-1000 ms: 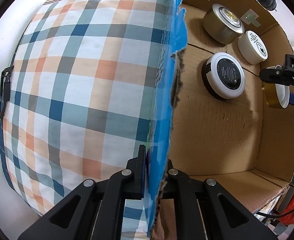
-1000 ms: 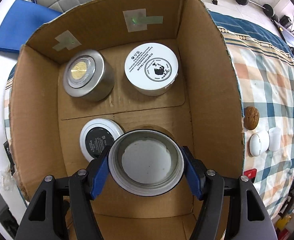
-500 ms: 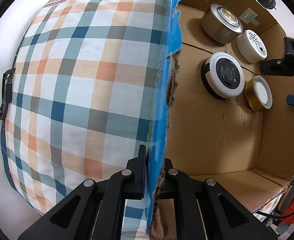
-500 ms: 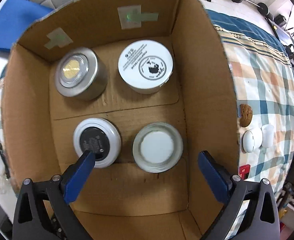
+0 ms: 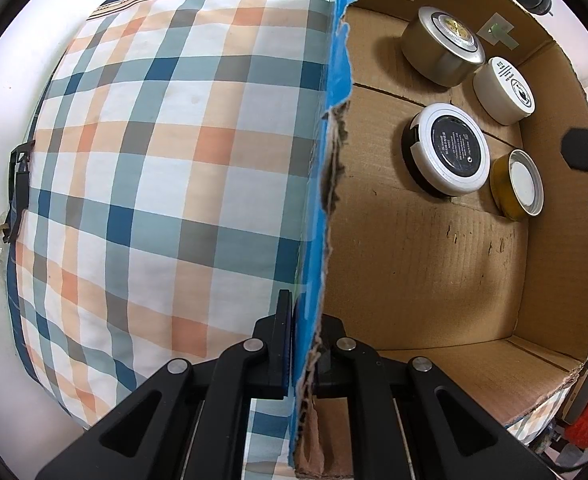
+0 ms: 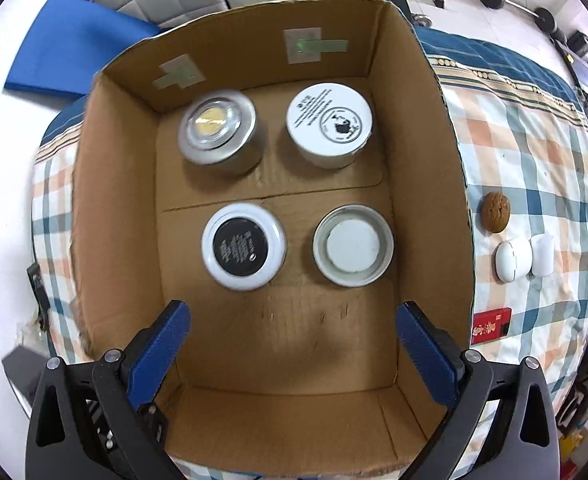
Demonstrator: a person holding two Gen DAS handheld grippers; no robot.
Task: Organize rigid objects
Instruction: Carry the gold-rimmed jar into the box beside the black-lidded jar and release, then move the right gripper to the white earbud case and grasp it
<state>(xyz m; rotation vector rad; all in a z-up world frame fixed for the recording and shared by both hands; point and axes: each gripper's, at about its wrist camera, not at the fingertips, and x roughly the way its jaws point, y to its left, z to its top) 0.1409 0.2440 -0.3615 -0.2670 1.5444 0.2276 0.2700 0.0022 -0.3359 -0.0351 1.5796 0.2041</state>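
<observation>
Left claw point(image 5: 301, 344) clamped on box wall point(image 5: 318, 240), right claw point(image 6: 292, 344) wide (empty) above box floor

Plaid cloth point(image 6: 534, 152): spread right of the right gripper.
Blue mat point(image 6: 74, 60): far ahead-left, on the floor.
Barbell point(image 6: 514, 0): far ahead-right.

The left wrist camera is sitting low and close at the open brown cardboard box point(image 5: 434, 264), looking forward along jaws that are straddling its blue-taped side wall. The right wrist camera is looking steeply down from above the box point(image 6: 254, 344), floor spreading ahead of its wide-spread jaws. Both views are sharing the box interior, including the white-rimmed black-lidded round tin point(image 5: 450, 148) point(image 6: 243, 246).
</observation>
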